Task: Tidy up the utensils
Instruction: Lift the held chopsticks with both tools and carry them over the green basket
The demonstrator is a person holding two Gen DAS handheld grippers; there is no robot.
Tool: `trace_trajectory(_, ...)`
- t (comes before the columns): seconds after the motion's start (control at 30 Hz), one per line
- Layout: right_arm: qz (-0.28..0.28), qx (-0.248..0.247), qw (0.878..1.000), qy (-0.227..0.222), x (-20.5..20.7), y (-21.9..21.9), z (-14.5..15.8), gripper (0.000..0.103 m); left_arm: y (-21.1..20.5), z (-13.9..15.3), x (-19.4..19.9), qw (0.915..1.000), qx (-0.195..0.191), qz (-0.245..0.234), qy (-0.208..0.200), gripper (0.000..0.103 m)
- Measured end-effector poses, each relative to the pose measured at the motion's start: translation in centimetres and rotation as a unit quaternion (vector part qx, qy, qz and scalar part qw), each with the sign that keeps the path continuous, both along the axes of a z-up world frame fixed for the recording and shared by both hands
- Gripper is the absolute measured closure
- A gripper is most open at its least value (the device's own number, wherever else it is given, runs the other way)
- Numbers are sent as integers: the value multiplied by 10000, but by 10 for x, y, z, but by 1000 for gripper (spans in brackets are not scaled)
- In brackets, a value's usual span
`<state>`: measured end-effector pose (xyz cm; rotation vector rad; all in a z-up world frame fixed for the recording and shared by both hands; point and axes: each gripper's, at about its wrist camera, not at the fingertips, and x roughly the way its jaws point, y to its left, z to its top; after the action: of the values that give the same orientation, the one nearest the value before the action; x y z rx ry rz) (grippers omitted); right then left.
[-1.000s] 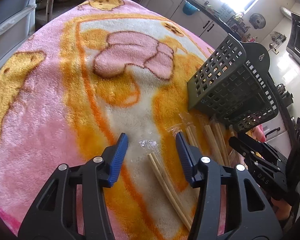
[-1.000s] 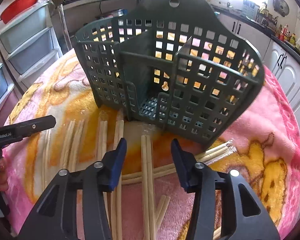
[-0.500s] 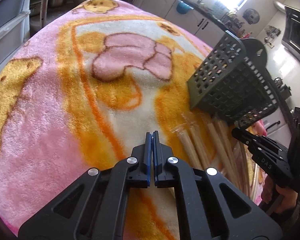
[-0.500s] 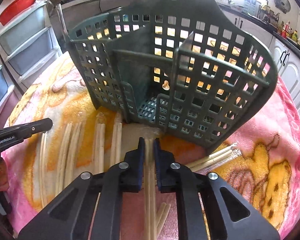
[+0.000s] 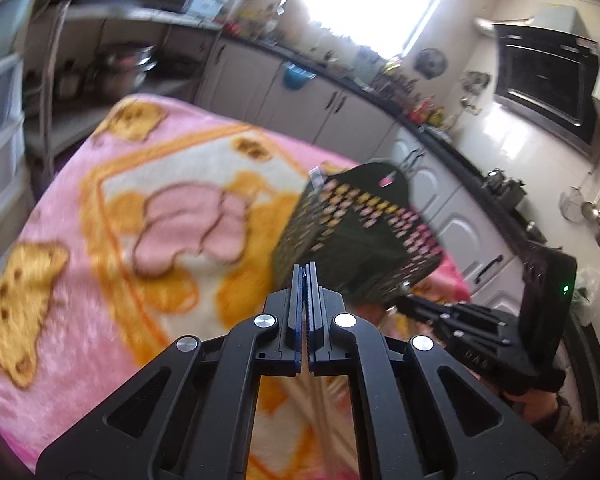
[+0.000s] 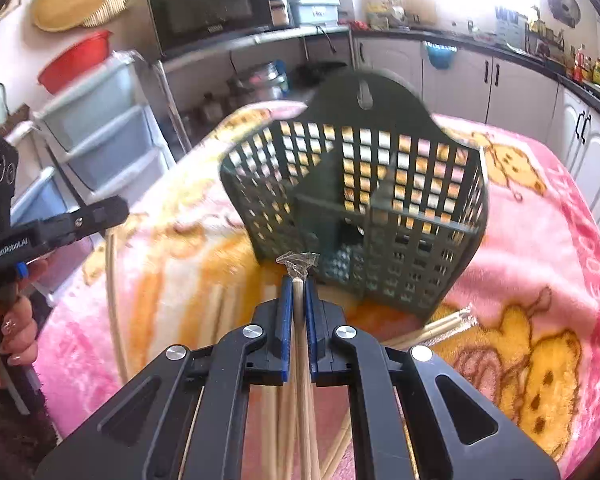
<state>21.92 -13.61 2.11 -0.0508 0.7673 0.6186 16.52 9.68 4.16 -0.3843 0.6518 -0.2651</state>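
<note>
A dark green slotted utensil basket point(image 6: 364, 208) stands on the pink and orange blanket point(image 6: 540, 240); it also shows in the left wrist view point(image 5: 352, 240). My right gripper point(image 6: 298, 280) is shut on a wrapped pair of chopsticks point(image 6: 299, 268), lifted, the plastic-wrapped tip pointing at the basket's front. Several more wrapped chopstick pairs point(image 6: 448, 326) lie on the blanket below and to the right. My left gripper point(image 5: 306, 276) is shut and raised above the blanket, left of the basket; in the right wrist view one chopstick pair point(image 6: 112, 304) hangs from it point(image 6: 116, 210).
The blanket-covered table point(image 5: 100, 200) drops off at the left toward plastic drawers point(image 6: 100, 136). Kitchen cabinets and a counter point(image 5: 340, 108) run behind. The right gripper's body point(image 5: 480, 344) sits close at the right in the left wrist view.
Both grippers closed on chopstick pairs lying on the blanket and have lifted away from it. The views now tilt up toward the basket and kitchen.
</note>
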Motion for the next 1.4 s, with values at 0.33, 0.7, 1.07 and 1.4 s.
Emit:
trace_trajectory(0.33, 31, 562, 9952, -796, -33, -22, 54, 97, -43, 45, 3, 9965, 223, -557, -575, 103)
trace_trajectory(0.7, -279, 1017, 9807, -1648, -46, -54, 100, 97, -64, 76, 14, 9921, 184, -772, -972, 103)
trace_trajectory(1.07, -616, 1267, 9663, -2153, -33, -80, 129, 97, -84, 108, 28, 9864, 201, -970, -1308, 103)
trace_trajectory(1.4, -849, 1421, 9551, -2457, -11, -89, 156, 97, -88, 153, 47, 9801, 283, -858, -1768, 103)
